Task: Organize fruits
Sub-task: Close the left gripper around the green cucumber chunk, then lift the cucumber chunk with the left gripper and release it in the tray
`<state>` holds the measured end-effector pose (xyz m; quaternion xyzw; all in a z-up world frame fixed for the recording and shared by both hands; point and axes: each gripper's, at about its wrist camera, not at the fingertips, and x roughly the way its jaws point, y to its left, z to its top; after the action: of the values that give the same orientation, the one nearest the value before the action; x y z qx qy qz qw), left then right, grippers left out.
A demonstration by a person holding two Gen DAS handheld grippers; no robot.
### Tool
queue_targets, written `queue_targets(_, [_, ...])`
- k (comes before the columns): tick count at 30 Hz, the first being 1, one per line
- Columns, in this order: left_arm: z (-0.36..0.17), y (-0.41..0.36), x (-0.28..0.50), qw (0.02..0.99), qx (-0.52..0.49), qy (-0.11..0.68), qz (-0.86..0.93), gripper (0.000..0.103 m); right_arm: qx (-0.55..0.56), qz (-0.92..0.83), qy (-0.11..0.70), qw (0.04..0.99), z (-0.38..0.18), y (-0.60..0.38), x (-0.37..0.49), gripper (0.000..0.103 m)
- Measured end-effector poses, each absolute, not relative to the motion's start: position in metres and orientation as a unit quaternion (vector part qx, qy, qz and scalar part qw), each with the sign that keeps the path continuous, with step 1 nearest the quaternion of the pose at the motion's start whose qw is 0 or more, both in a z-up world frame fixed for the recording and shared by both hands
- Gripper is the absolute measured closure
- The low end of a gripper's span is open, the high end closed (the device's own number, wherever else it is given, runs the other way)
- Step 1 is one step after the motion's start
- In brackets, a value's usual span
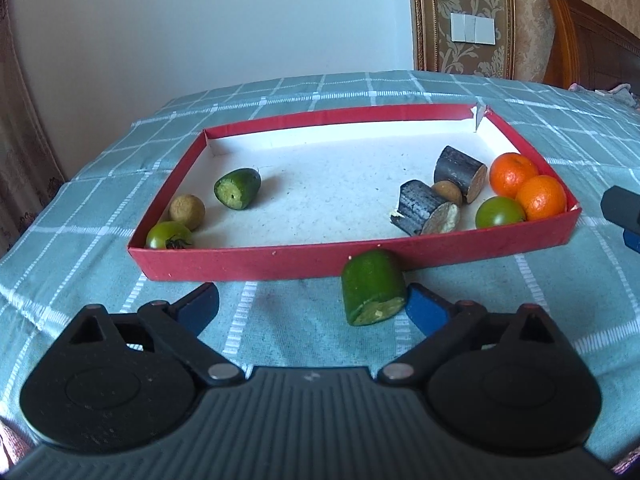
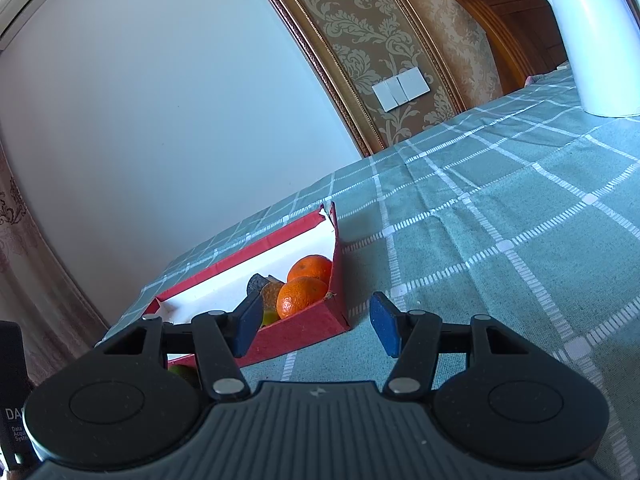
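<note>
Cucumber piece point(image 1: 373, 286) lies on the cloth against the red tray's point(image 1: 256, 262) front wall, by the wide-open, empty left gripper point(image 1: 310, 304). Shift right to centre it, then close gently. Right gripper point(image 2: 316, 328) is open, empty.

Green checked cloth point(image 1: 520, 92) covers the bench, white lines crossing it. A white kettle point(image 2: 592, 36) stands on the far right of it. Behind, a plain white wall point(image 1: 200, 20), damask wallpaper carrying a white switch plate point(image 1: 473, 28), and a brown wooden headboard point(image 1: 592, 40).
</note>
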<state>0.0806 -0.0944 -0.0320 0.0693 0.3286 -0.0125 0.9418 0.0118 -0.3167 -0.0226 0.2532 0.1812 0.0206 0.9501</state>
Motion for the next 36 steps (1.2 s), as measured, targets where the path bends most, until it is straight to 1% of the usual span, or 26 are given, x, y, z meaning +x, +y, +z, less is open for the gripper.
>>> queue_targets(2, [-0.032, -0.096, 0.079, 0.942, 0.074, 0.326, -0.014, 0.005, 0.253, 0.020, 0.181, 0.950, -0.022, -0.317, 0.012, 0.045])
queue_targets(4, [-0.032, -0.099, 0.077, 0.943, 0.080, 0.323, -0.018, 0.011, 0.253, 0.021, 0.181, 0.950, -0.022, -0.317, 0.012, 0.045])
queue_targets(9, [-0.032, -0.100, 0.076, 0.943, 0.076, 0.323, -0.030, 0.021, 0.253, 0.020, 0.182, 0.950, -0.023, -0.316, 0.012, 0.045])
queue_targets(11, [-0.031, -0.100, 0.076, 0.943, 0.073, 0.324, -0.037, 0.026, 0.253, 0.020, 0.182, 0.950, -0.023, -0.316, 0.012, 0.045])
queue_targets(13, [-0.031, -0.101, 0.075, 0.942, 0.072, 0.323, -0.045, 0.035, 0.254, 0.020, 0.182, 0.950, -0.024, -0.316, 0.012, 0.045])
queue_targets(14, [-0.030, -0.102, 0.074, 0.942, 0.073, 0.323, -0.048, 0.037, 0.254, 0.020, 0.182, 0.950, -0.024, -0.316, 0.012, 0.045])
queue_targets(16, [-0.030, -0.104, 0.072, 0.942, 0.077, 0.321, -0.053, 0.044, 0.254, 0.019, 0.183, 0.950, -0.025, -0.316, 0.012, 0.045])
queue_targets(21, [-0.029, -0.108, 0.069, 0.942, 0.079, 0.320, -0.059, 0.055, 0.254, 0.019, 0.183, 0.949, -0.025, -0.316, 0.012, 0.045])
queue_targets(25, [-0.029, -0.112, 0.066, 0.943, 0.083, 0.316, -0.065, 0.066, 0.254, 0.019, 0.183, 0.949, -0.025, -0.316, 0.013, 0.045])
queue_targets(29, [-0.029, -0.115, 0.064, 0.944, 0.091, 0.311, -0.067, 0.072, 0.254, 0.019, 0.183, 0.949, -0.025, -0.316, 0.013, 0.045])
queue_targets(36, [-0.028, -0.115, 0.061, 0.947, 0.098, 0.303, -0.052, 0.072, 0.254, 0.019, 0.183, 0.949, -0.025, -0.316, 0.013, 0.045])
